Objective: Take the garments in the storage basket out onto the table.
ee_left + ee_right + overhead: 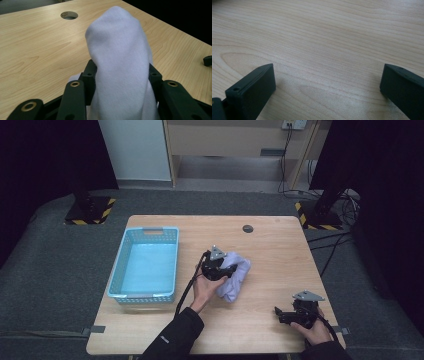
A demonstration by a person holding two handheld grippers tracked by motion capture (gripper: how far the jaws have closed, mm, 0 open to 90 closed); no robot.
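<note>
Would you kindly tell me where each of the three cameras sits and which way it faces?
High view: above the person's side, looking forward and down on the table, blue basket, both forearms and grippers.
Left gripper view: rides the left gripper, looking along its jaws shut on the white cloth toward the table's round hole.
Right gripper view: rides the right gripper, looking down past its open jaws at bare wood.
Shared: high and left gripper views both show the cloth and hole.

Wooden table (270,245): blue basket (145,265) left, white cloth (235,275) centre.
</note>
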